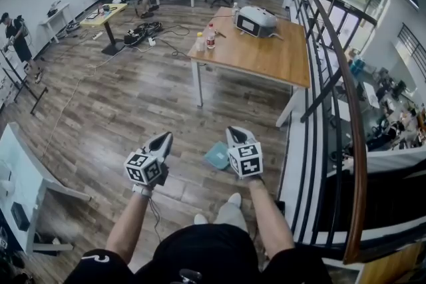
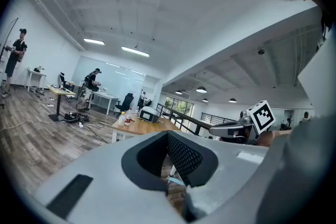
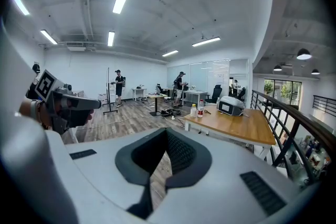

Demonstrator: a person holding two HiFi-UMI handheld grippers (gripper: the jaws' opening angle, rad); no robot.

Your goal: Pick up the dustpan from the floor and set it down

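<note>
A pale teal dustpan lies flat on the wooden floor, just ahead of the person's feet. My left gripper hangs to its left and my right gripper just above its right side, both off the floor. Neither touches the dustpan. Both point forward, nearly level. In the left gripper view the jaws of my left gripper meet at the tips with nothing held; a sliver of the dustpan shows below them. My right gripper is shut and empty too.
A wooden table with two bottles and a white appliance stands ahead. A black railing runs along the right. A white desk is at the near left. Cables and people are far back.
</note>
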